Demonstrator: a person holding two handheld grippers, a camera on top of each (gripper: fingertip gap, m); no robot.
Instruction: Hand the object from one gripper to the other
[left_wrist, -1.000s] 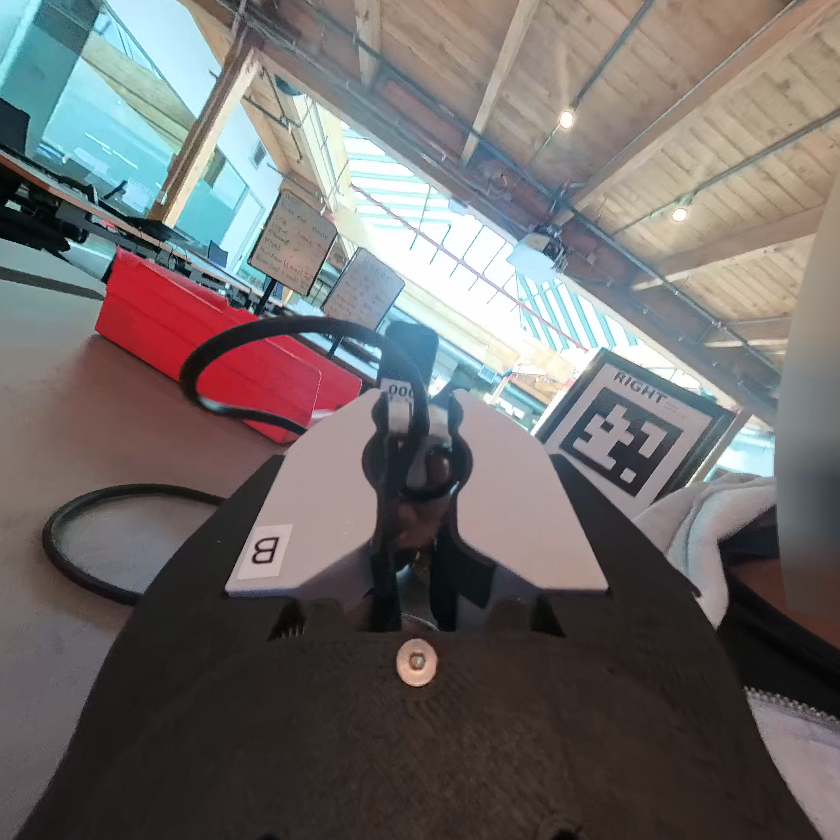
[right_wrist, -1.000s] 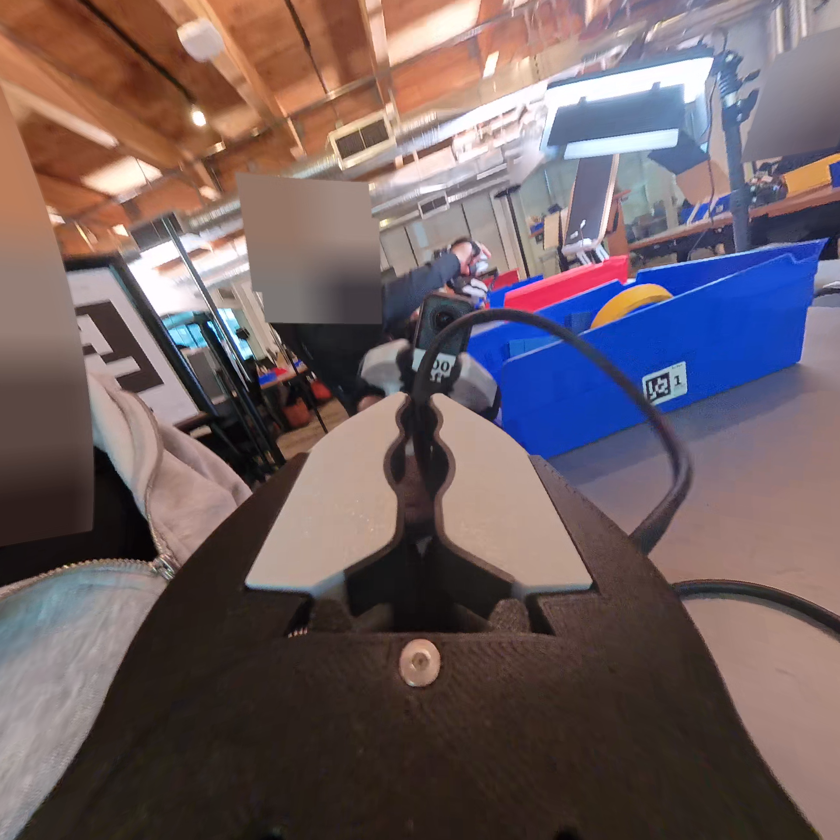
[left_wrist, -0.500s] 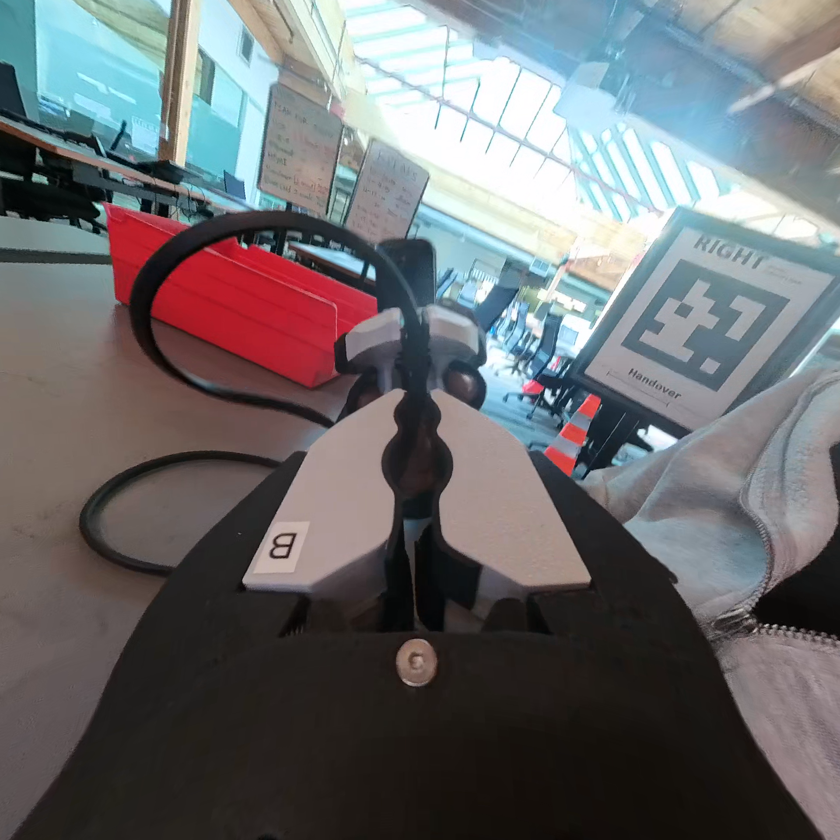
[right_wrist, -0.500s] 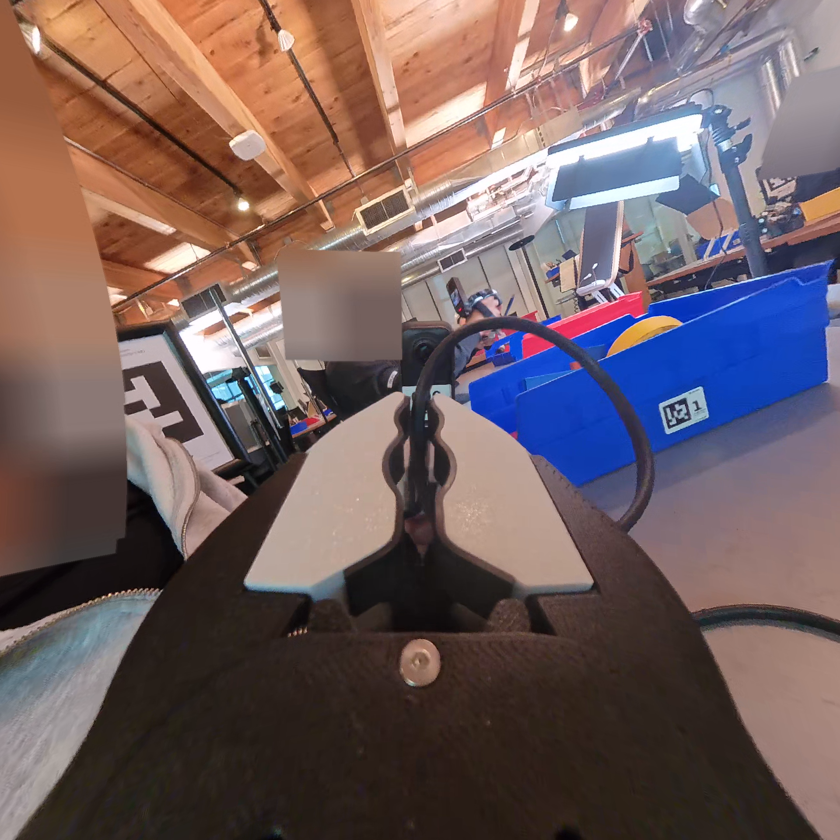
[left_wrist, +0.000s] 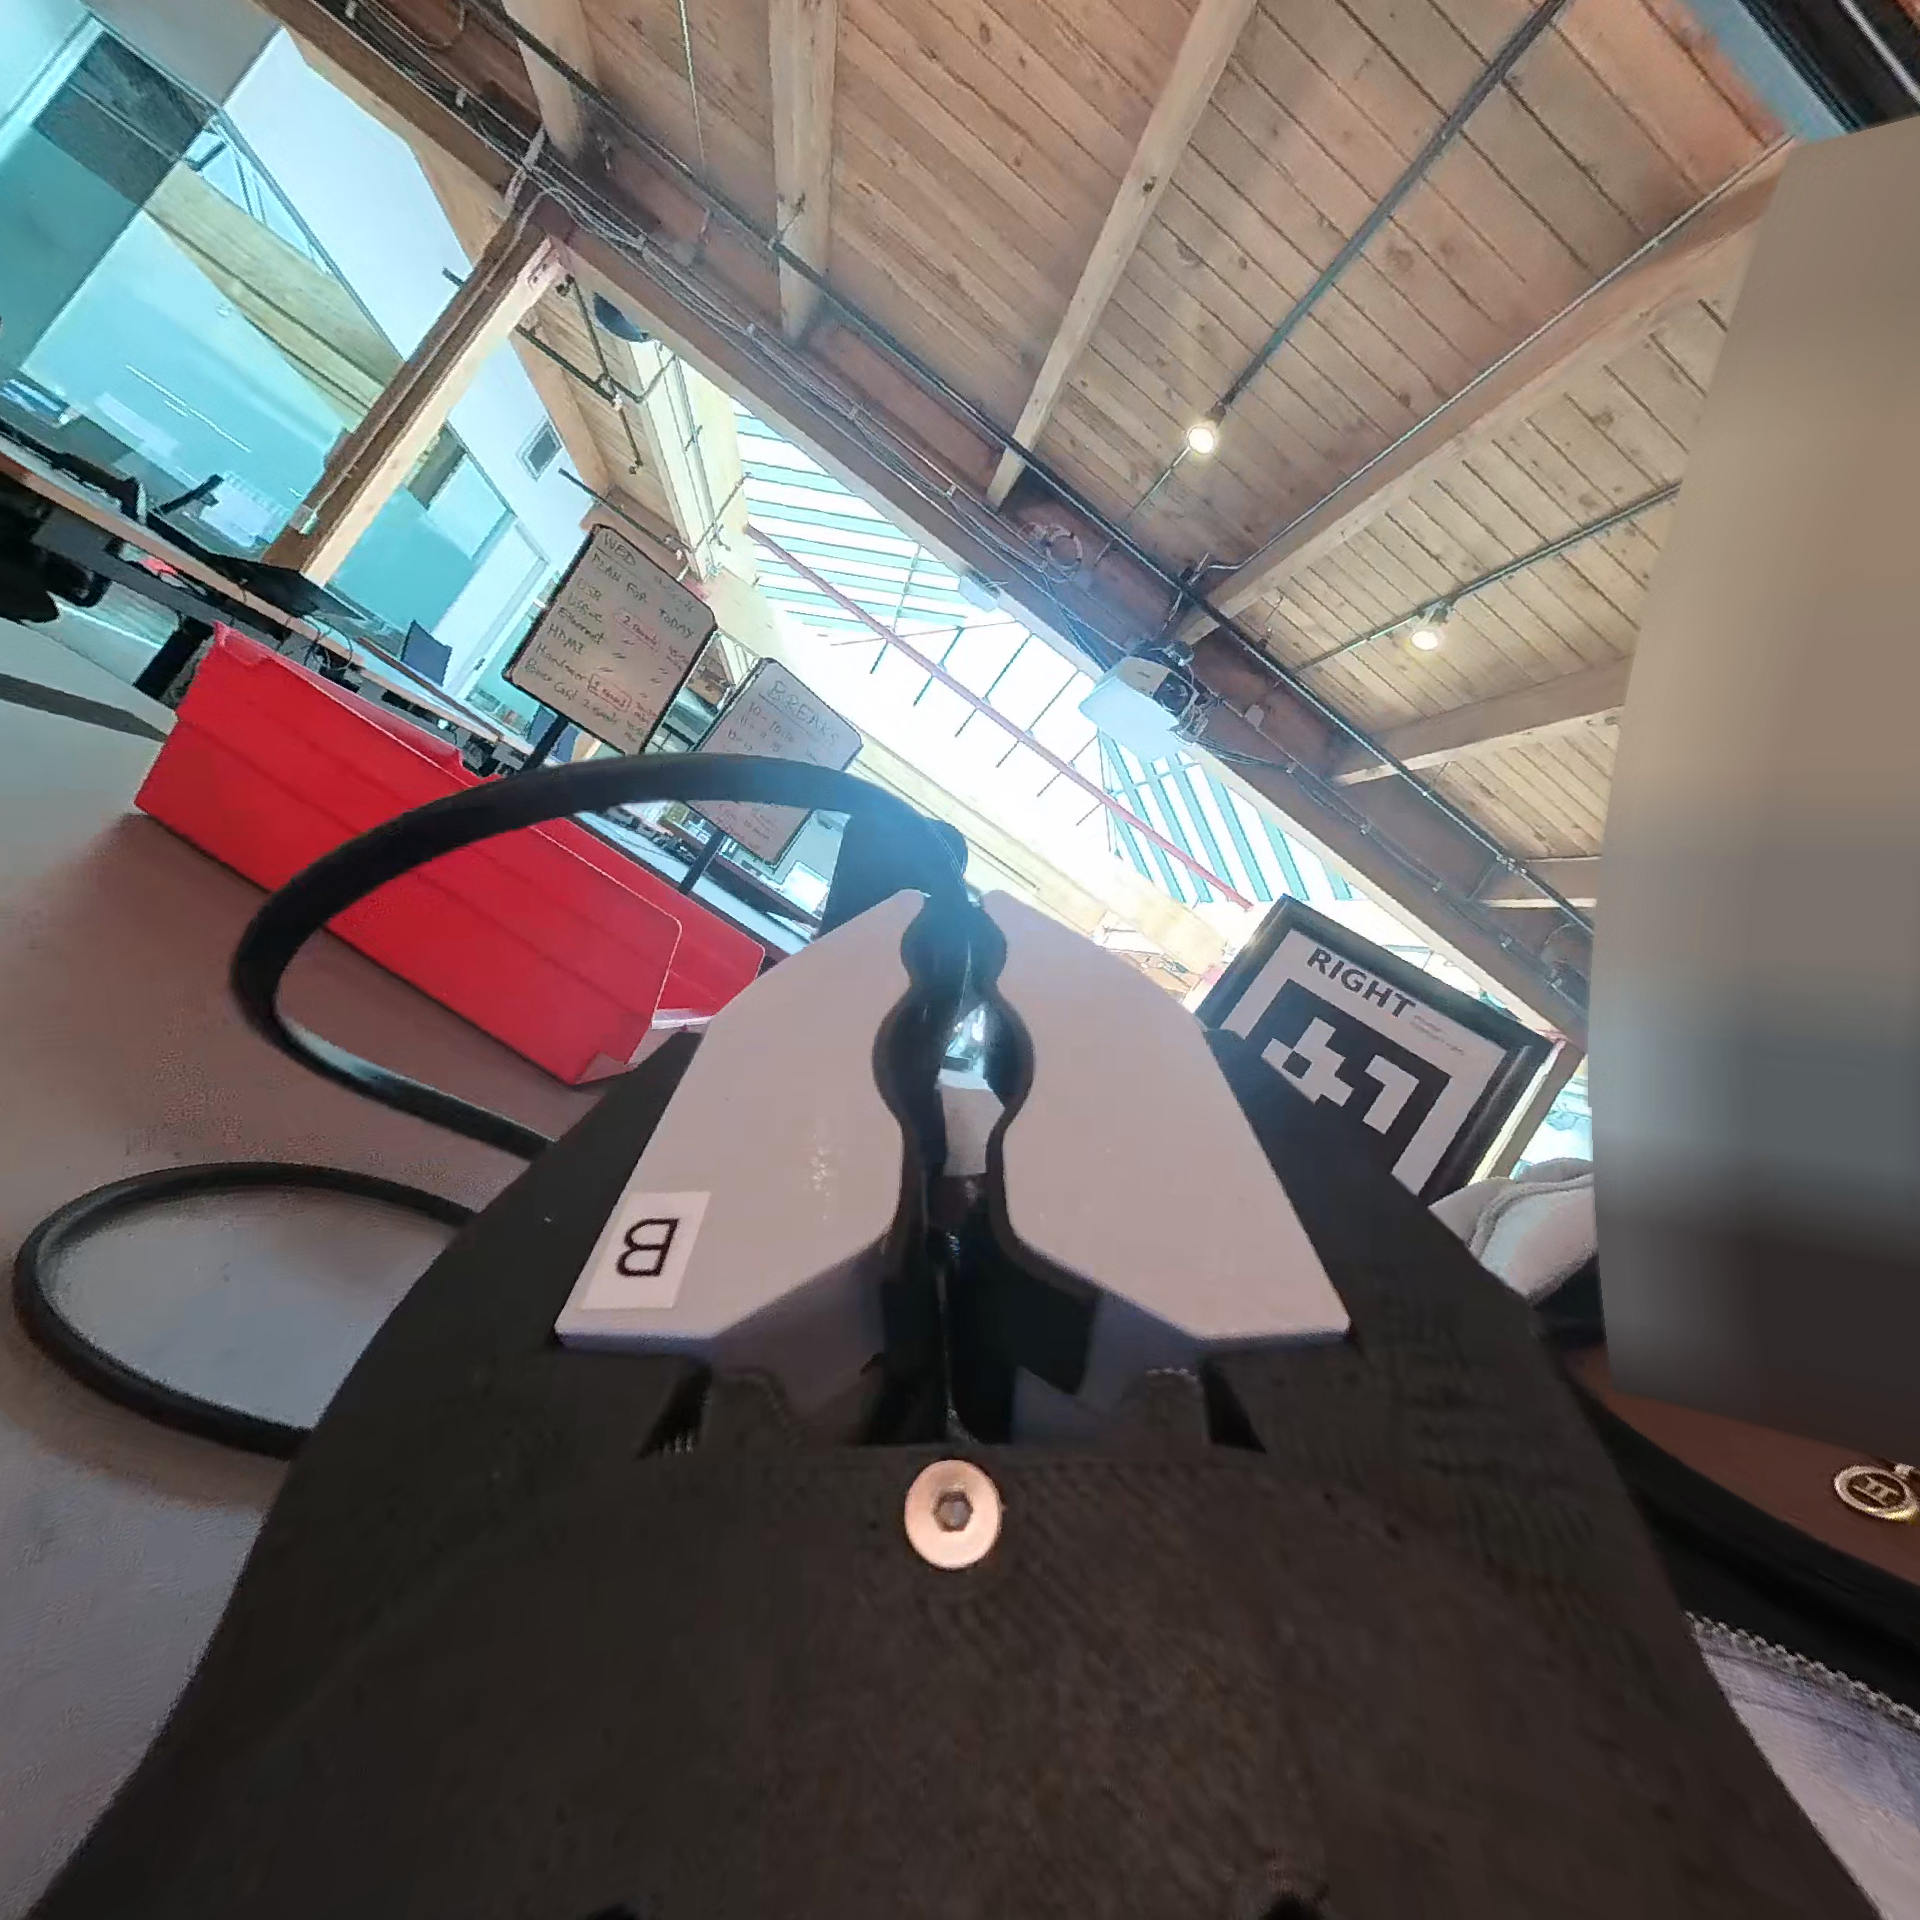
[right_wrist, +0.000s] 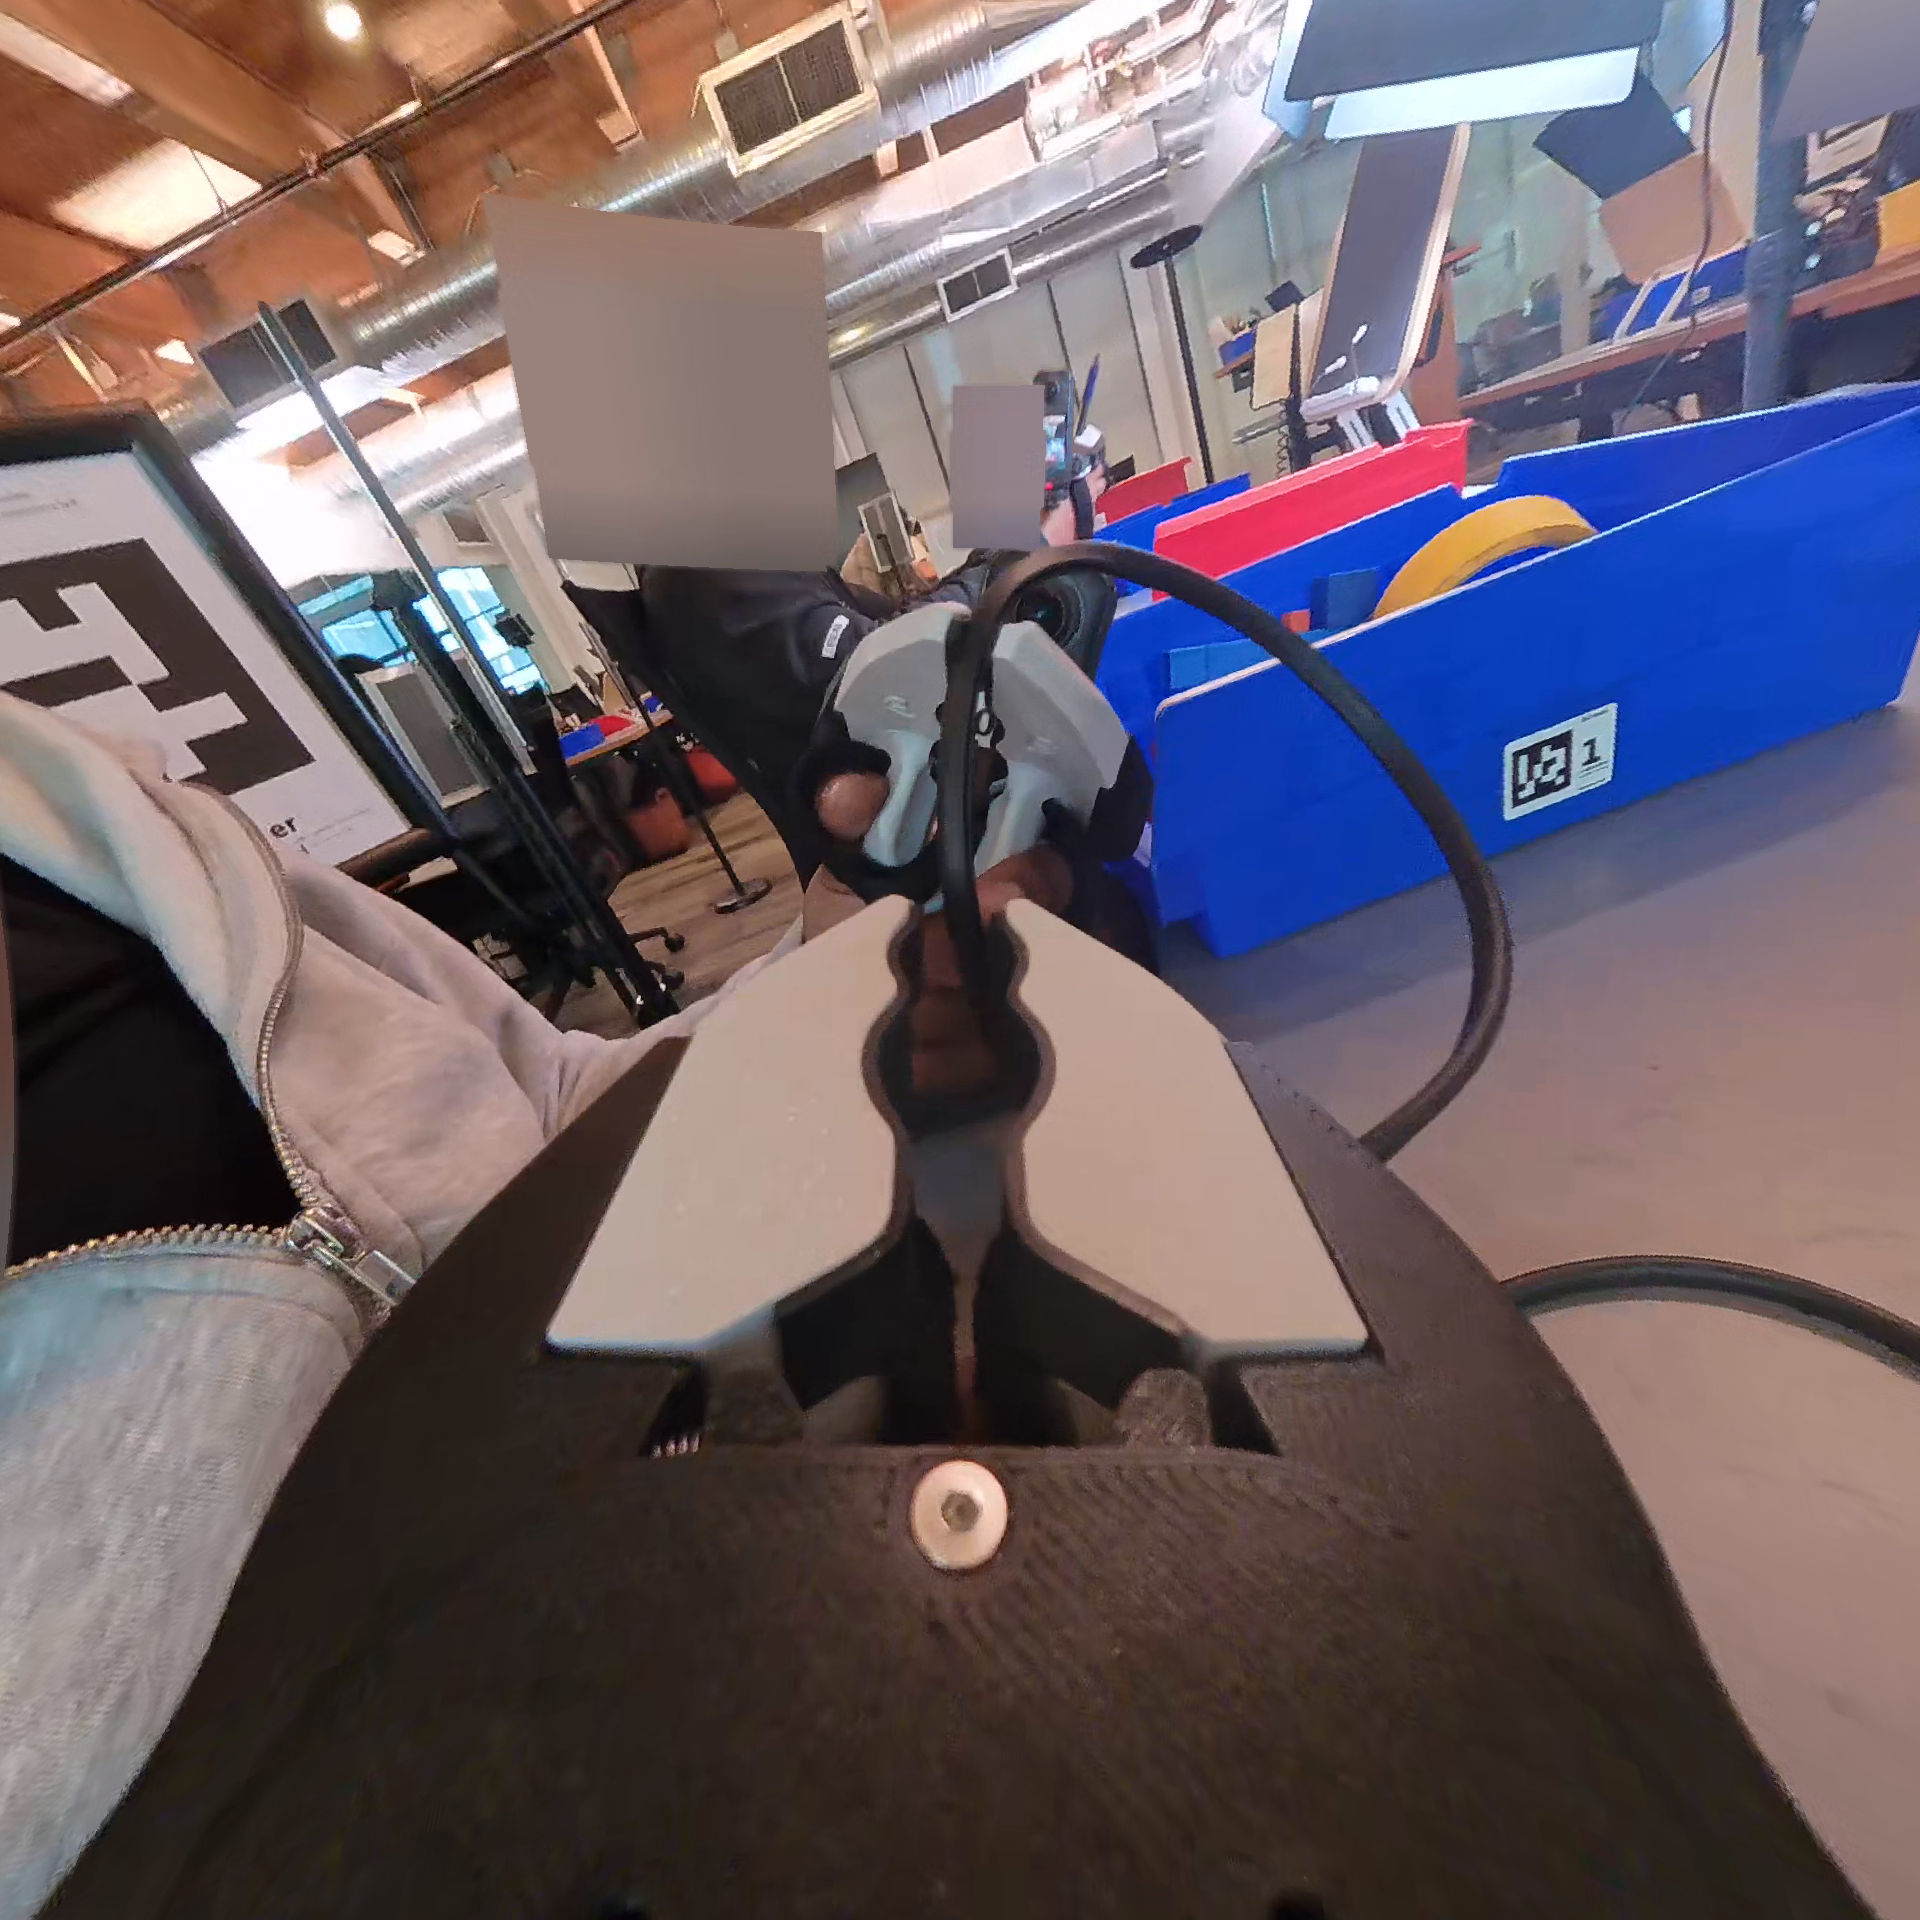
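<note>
Handover midway. Black cable (left_wrist: 436, 831) arcs centre frame above table (left_wrist: 125, 1039), rest coiled lower left. Left gripper (left_wrist: 951, 935) fingers pinching cable; right gripper (right_wrist: 961, 920) fingers nearly pressed together around same cable. Next, probably: one side must let go.

Hidden/cut off: black cable (left_wrist: 312, 914) runs behind left gripper (left_wrist: 951, 914) body, lower loop partly covered; blue bin (right_wrist: 1558, 665) cropped at rt edge; yellow tape roll (right_wrist: 1475, 540) half sunk in bin; framed marker sign (right_wrist: 125, 644) cut at left edge (both views partial).
</note>
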